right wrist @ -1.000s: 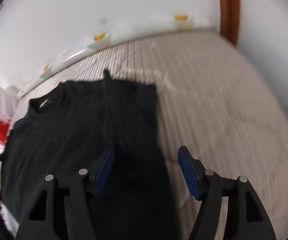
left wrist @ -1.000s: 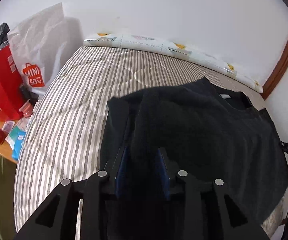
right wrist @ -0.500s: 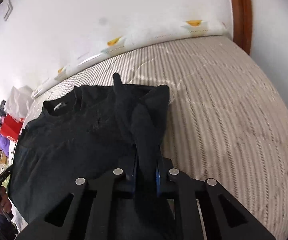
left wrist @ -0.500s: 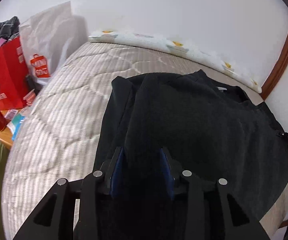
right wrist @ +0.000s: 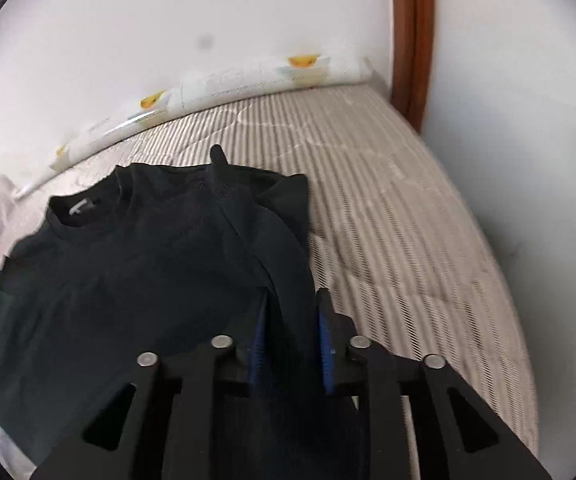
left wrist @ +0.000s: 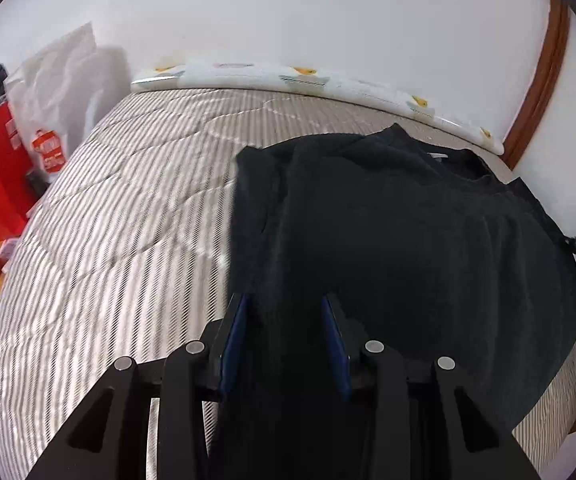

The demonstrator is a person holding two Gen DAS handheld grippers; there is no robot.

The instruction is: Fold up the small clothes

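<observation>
Meanwhile, the right claw (right wrist: pixel 291 336), wide a second earlier, gripped the shirt (right wrist: pixel 128 280) edge, jaws easing apart, while the left claw (left wrist: pixel 284 336) held its opposite side, starting the fold.

Left tool (left wrist: pixel 284 332), black angular plastic frame, blue pads (left wrist: pixel 235 332), four round silver screw heads, triangular cut-outs, right tool (right wrist: pixel 292 330) same build, blue pads (right wrist: pixel 325 344)
</observation>
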